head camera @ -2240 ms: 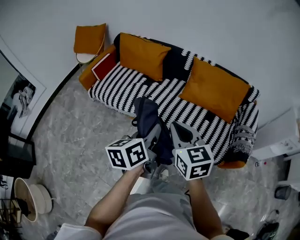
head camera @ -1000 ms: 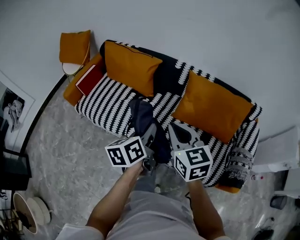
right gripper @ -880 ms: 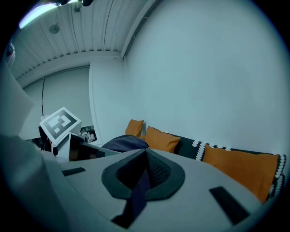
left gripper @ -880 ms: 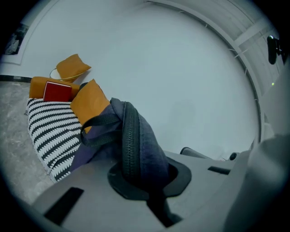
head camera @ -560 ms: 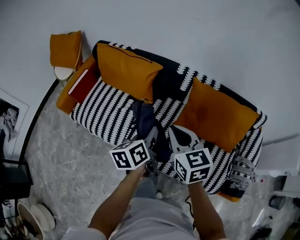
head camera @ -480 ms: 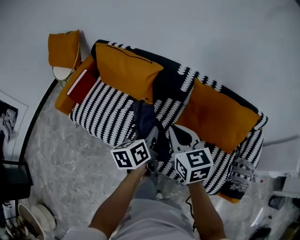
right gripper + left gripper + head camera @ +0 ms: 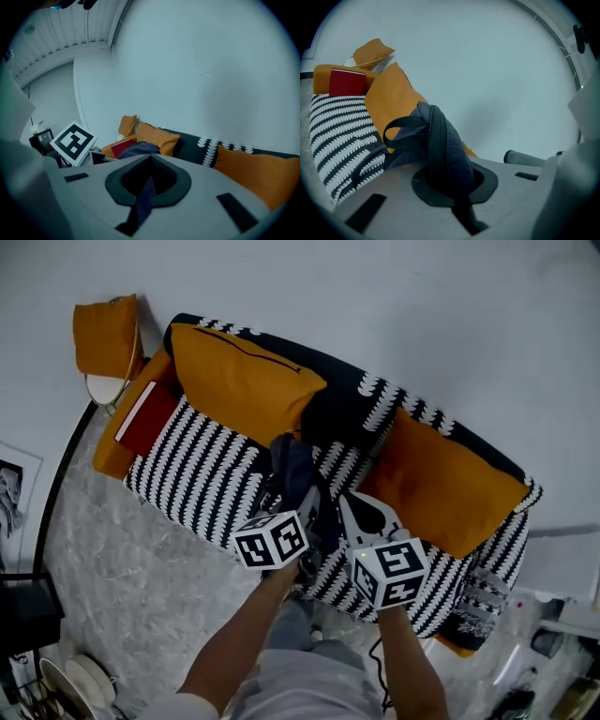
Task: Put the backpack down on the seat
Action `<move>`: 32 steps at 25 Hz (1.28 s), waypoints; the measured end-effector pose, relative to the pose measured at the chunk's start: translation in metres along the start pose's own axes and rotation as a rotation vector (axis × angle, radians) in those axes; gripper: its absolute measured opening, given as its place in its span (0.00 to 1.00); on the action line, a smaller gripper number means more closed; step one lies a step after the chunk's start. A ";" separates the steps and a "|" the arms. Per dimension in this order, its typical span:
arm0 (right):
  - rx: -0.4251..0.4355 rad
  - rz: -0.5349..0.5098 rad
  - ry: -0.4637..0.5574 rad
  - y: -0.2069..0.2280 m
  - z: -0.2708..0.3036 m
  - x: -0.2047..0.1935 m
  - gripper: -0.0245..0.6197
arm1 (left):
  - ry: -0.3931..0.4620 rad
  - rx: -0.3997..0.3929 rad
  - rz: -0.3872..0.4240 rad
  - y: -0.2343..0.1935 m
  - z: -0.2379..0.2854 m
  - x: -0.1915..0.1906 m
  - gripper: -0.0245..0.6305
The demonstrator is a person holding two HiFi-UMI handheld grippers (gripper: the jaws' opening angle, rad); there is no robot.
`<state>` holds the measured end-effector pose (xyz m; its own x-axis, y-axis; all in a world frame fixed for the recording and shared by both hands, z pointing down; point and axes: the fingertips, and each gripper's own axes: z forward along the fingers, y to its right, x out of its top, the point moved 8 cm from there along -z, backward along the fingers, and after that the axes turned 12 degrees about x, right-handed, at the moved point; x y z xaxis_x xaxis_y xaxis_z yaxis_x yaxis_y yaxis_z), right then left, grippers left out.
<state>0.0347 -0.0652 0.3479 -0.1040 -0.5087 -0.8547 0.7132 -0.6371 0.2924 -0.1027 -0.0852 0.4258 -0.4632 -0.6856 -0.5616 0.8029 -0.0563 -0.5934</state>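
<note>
A dark navy backpack (image 7: 293,465) hangs above the black-and-white striped sofa seat (image 7: 197,474), near its middle. My left gripper (image 7: 307,501) is shut on it. In the left gripper view the zipped fabric (image 7: 440,150) is pinched between the jaws of that gripper (image 7: 452,190), and a carry loop (image 7: 401,129) stands free. My right gripper (image 7: 363,514) is beside it on the right, shut on a navy strap (image 7: 145,192) that runs between the jaws. The bag's lower part is hidden behind both grippers.
Two orange cushions (image 7: 246,381) (image 7: 450,486) lean on the sofa back. A red book (image 7: 142,416) lies on the left armrest, and another orange cushion (image 7: 101,334) rests on a round stool beyond it. Grey marble floor (image 7: 141,577) fronts the sofa.
The person has stepped closer to the sofa. The backpack and both grippers have moved from over the floor edge to over the striped seat. Both grips are unchanged.
</note>
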 end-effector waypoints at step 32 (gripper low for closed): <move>0.002 0.139 -0.076 0.113 0.034 -0.057 0.04 | -0.064 -0.063 0.095 0.016 0.179 0.014 0.09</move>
<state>0.0982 -0.1279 0.4444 -0.0564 -0.6343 -0.7710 0.7227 -0.5588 0.4068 -0.0291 -0.2259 0.5113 -0.3598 -0.7309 -0.5799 0.8156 0.0554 -0.5759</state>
